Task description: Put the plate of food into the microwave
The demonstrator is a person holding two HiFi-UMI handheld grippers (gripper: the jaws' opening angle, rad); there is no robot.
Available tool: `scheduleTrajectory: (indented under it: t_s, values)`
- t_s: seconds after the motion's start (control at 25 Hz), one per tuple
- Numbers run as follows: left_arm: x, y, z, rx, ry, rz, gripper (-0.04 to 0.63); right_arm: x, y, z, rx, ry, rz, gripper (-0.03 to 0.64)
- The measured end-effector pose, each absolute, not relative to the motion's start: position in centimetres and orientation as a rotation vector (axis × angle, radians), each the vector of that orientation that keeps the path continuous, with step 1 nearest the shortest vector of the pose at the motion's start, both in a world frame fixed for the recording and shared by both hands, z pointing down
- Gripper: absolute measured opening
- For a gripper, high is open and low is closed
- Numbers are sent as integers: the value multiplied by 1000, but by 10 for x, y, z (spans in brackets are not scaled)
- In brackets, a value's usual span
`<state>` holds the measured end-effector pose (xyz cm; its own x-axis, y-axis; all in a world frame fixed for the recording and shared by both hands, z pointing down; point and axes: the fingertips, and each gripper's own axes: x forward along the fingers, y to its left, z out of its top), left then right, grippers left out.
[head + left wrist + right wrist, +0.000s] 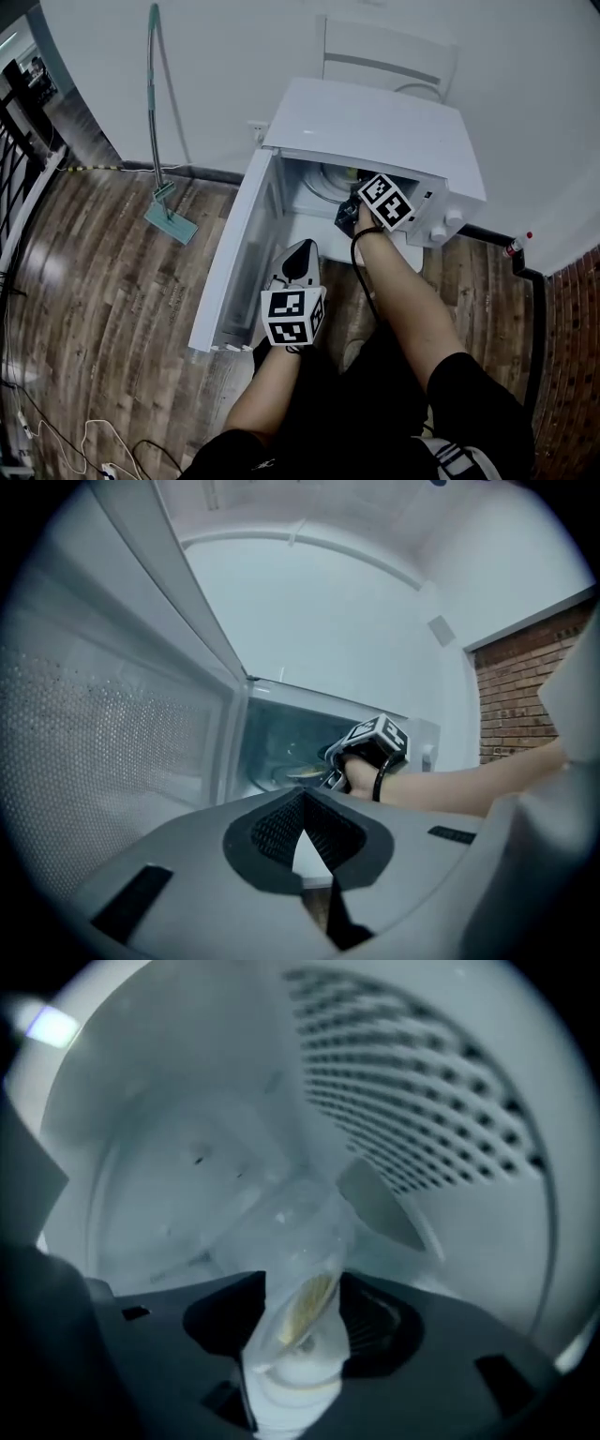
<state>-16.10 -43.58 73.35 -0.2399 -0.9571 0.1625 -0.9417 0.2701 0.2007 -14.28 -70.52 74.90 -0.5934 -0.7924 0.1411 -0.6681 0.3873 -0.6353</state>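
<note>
The plate of food [295, 1382] is inside the microwave [375, 131], low in the cavity. In the right gripper view I see its white rim edge-on, something yellow on it and a clear cover over the top. The right gripper [347, 206] reaches in through the open front. Its jaws stand apart with the plate's rim between them, and I can't see the pads pressing on it. Behind the plate I make out the pale cavity wall with its rows of vent holes [422, 1101].

The microwave door [239, 253] is swung wide to my left. My left gripper [298, 267] hangs outside, just beside that door and below the opening. Its jaws are closed together with nothing between them, and it points toward the cavity. Farther out there's the wooden floor [94, 281], and a mop [155, 112] leaning against the white wall.
</note>
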Motion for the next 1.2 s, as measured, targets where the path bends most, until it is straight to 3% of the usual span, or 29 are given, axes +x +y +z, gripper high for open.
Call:
scheduleTrajectory:
  t_s: [0.16, 0.36, 0.68, 0.72, 0.8, 1.0, 1.2]
  values:
    - [-162, -432, 738, 1749, -2277, -94, -3, -169, -697, 759, -1424, 2904, -431, 296]
    - [-166, -430, 745, 1737, -2261, -104, -3, -192, -686, 781, -1447, 3216, -103, 351]
    - [-167, -431, 750, 1742, -2241, -117, -3, -181, -687, 771, -1498, 3128, -139, 357]
    - [-167, -431, 750, 1742, -2241, -118, -3, -177, -681, 764, -1469, 3095, -151, 342]
    - [-168, -433, 750, 1748, -2240, -114, -3, -166, -670, 750, -1443, 3025, -162, 28]
    - [-169, -449, 741, 1792, -2258, -89, -3, -148, -619, 721, -1137, 2979, -260, 14]
    - [-164, -472, 734, 1833, -2289, -62, -3, -117, -549, 695, -962, 2981, -32, 12]
